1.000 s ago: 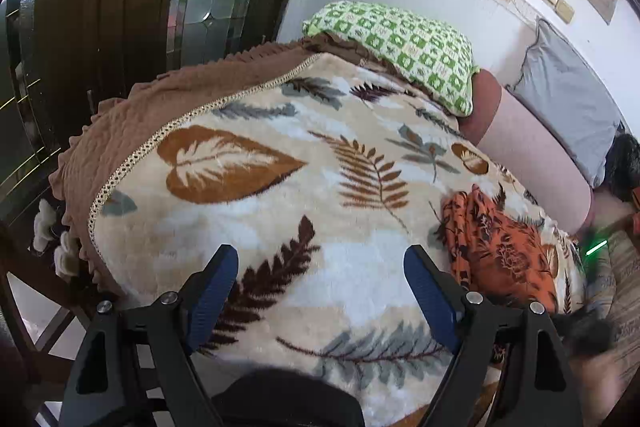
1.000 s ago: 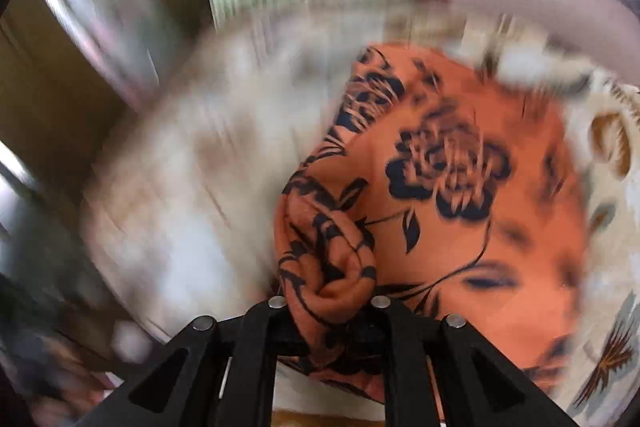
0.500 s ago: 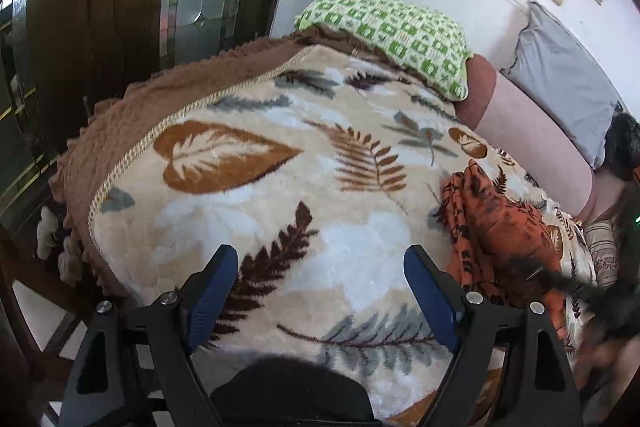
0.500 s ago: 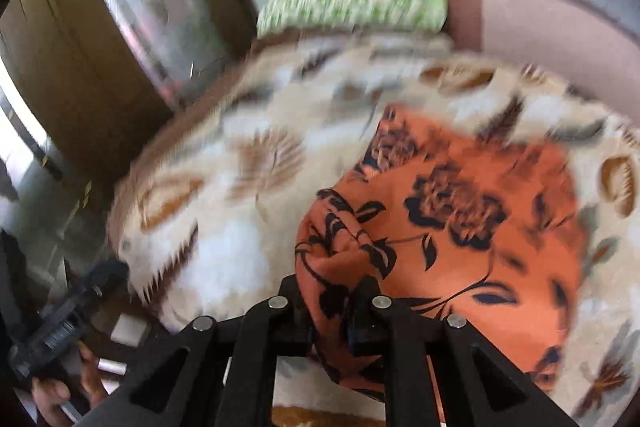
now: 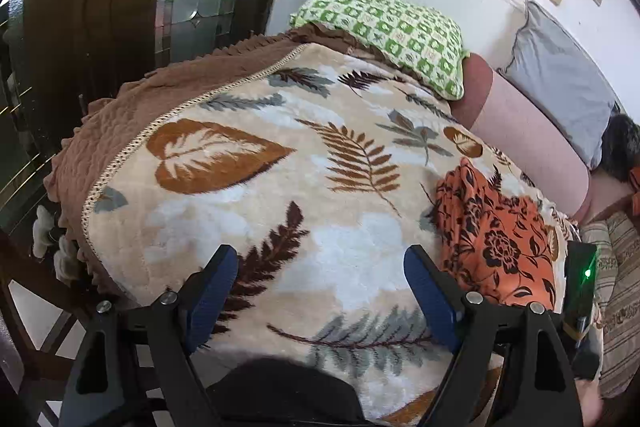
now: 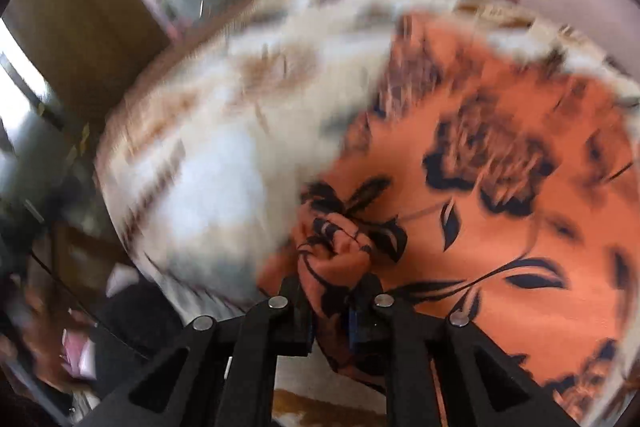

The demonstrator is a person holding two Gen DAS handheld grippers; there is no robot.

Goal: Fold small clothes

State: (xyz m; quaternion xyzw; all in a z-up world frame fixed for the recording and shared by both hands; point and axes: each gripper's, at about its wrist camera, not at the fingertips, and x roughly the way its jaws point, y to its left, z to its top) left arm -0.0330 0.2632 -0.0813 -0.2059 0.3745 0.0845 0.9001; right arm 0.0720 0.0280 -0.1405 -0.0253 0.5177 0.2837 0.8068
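My right gripper, jaws beginning to part, pinches a bunched fold of the orange floral garment between its pads; the cloth is gathered at the fingertips and the rest spreads flat to the right over the leaf-print blanket. That view is blurred. My left gripper hangs over the blanket with jaws wide apart and nothing between its blue pads. From there I see the garment lying near the blanket's right edge, just beside the right pad. Beyond it: a green checked pillow, a pink bolster, a grey cushion.
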